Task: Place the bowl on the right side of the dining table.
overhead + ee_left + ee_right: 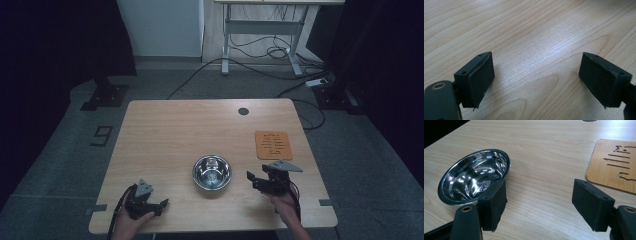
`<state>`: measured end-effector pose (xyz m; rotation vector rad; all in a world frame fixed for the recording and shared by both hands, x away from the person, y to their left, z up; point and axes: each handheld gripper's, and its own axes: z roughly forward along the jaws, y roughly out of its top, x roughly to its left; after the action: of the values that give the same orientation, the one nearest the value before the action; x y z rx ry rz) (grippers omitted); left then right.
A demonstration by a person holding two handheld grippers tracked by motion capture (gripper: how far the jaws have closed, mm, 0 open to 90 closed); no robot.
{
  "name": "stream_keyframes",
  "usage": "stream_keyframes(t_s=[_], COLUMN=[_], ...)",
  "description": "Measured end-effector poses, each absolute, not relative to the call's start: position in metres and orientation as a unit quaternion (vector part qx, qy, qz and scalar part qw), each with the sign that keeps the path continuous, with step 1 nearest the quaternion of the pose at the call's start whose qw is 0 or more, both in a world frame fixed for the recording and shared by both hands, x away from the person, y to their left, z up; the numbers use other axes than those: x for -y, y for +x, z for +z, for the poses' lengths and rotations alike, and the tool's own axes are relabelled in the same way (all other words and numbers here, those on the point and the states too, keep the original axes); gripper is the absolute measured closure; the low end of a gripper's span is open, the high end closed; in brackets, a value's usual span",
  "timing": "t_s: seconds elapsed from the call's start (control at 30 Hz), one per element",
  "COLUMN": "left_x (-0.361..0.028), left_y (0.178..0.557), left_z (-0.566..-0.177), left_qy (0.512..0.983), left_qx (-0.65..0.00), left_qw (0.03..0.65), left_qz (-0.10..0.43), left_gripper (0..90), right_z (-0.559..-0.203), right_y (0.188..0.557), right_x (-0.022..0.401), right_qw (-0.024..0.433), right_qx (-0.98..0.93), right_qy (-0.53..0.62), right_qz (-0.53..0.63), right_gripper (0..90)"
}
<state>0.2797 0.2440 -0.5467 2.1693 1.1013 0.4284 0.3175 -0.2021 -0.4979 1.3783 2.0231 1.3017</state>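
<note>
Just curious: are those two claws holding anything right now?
Nothing is held. The left gripper and right gripper both stand open; the steel bowl sits untouched.

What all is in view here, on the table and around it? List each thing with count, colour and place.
bowl: one, shiny steel, empty, near middle of table, between the two tools
board: one, orange-brown with cut slots, flat at table's right side
table: one, light wood, dark round hole near far edge
second table's legs: white, on the floor beyond
cables: several, black, on grey floor beyond the table
left tool: one, black, open, near corner, nothing between jaws
right tool: one, black, open, beside the bowl
hands: two, at near edge
</note>
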Motion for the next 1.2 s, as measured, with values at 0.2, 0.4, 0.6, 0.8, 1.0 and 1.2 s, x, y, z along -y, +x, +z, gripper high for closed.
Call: stream_keyframes(t_s=[0.2, 0.4, 0.6, 0.8, 1.0, 1.2], left_x=[-0.244, -0.244, -0.244, -0.244, -0.244, -0.244], left_y=[0.28, 0.279, 0.279, 0.278, 0.278, 0.278], left_z=[-0.547, -0.547, -0.547, -0.547, -0.547, -0.547], left_qy=[0.829, 0.829, 0.829, 0.829, 0.829, 0.829], left_qx=[-0.421, -0.421, -0.421, -0.421, -0.421, -0.421], left_qw=[0.329, 0.329, 0.33, 0.33, 0.33, 0.33], left_qz=[0.164, 0.164, 0.163, 0.163, 0.164, 0.164], left_gripper=[12.7, 12.8, 12.9, 12.9, 12.9, 12.9], right_z=[-0.497, -0.497, -0.496, -0.499, -0.501, -0.504], right_y=[0.318, 0.319, 0.319, 0.321, 0.326, 0.329], right_x=[0.195, 0.188, 0.175, 0.162, 0.15, 0.144], right_qw=[0.18, 0.177, 0.18, 0.171, 0.166, 0.16], right_qx=[-0.721, -0.725, -0.733, -0.745, -0.75, -0.753], right_qy=[0.484, 0.48, 0.47, 0.46, 0.455, 0.455], right_qz=[0.462, 0.461, 0.457, 0.452, 0.45, 0.448], right_gripper=[27.8, 27.9, 28.1, 28.2, 28.2, 28.2])
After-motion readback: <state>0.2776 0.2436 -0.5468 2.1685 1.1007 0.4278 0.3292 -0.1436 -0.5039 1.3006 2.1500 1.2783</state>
